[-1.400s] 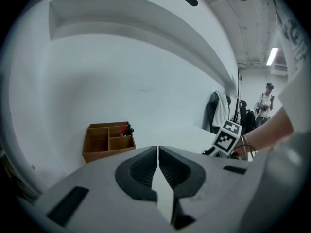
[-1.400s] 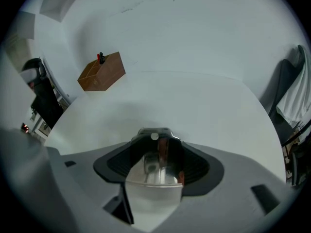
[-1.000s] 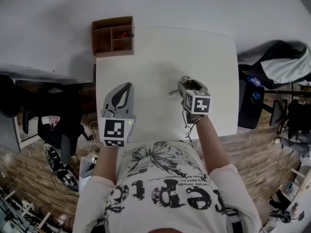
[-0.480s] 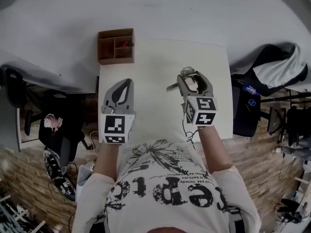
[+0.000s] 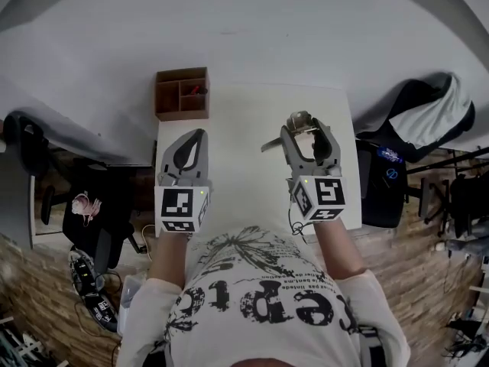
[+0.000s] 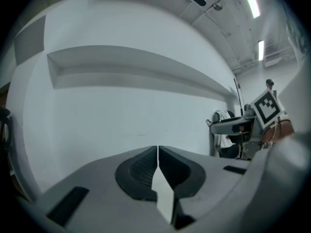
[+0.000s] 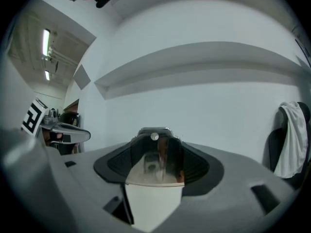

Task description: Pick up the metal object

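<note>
A shiny metal object (image 5: 299,121) (image 7: 156,154) sits clamped between the jaws of my right gripper (image 5: 304,128) (image 7: 155,152), held up over the right half of the white table (image 5: 244,128). A thin metal arm of it sticks out to the left (image 5: 269,144). My left gripper (image 5: 187,147) (image 6: 158,166) hovers over the table's left half, jaws pressed together with nothing between them. Both gripper views look out level at a white wall.
A brown wooden organiser (image 5: 182,93) with compartments stands at the table's far left corner, a small red item inside. A dark chair draped with clothing (image 5: 416,113) is to the right, another chair (image 5: 76,182) to the left.
My right gripper has risen and tilted up with the metal object held in it, moving slightly farther out. The head camera has pulled back. My left gripper stays roughly where it was.
</note>
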{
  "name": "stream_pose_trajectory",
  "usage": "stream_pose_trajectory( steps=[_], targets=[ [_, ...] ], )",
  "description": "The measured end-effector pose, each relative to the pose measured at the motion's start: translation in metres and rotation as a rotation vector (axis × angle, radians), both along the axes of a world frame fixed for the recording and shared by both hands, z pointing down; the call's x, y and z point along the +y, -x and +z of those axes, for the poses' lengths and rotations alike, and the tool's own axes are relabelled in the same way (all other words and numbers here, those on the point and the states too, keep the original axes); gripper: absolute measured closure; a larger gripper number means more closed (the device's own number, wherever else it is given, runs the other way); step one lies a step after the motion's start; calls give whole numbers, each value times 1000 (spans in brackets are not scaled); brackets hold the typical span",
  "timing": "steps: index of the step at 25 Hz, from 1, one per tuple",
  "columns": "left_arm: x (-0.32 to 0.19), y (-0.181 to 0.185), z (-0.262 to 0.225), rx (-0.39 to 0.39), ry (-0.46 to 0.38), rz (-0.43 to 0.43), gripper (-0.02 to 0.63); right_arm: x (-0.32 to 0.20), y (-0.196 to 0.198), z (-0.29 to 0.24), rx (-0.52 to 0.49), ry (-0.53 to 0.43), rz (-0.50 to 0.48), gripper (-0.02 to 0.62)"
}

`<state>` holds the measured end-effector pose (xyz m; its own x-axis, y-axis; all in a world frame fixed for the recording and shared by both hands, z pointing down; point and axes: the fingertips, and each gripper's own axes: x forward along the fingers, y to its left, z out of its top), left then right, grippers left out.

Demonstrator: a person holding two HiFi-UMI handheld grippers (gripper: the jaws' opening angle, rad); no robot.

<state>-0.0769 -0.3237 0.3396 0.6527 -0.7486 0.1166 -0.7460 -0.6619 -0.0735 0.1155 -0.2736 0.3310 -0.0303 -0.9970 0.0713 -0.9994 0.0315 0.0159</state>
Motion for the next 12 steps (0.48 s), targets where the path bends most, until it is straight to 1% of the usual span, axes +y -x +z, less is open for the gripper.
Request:
stream_pose_trajectory(
  steps=[12],
  targets=[
    [0,-1,7,-3,23,-7,594,-3,3,11,-2,22,0,315]
  ],
)
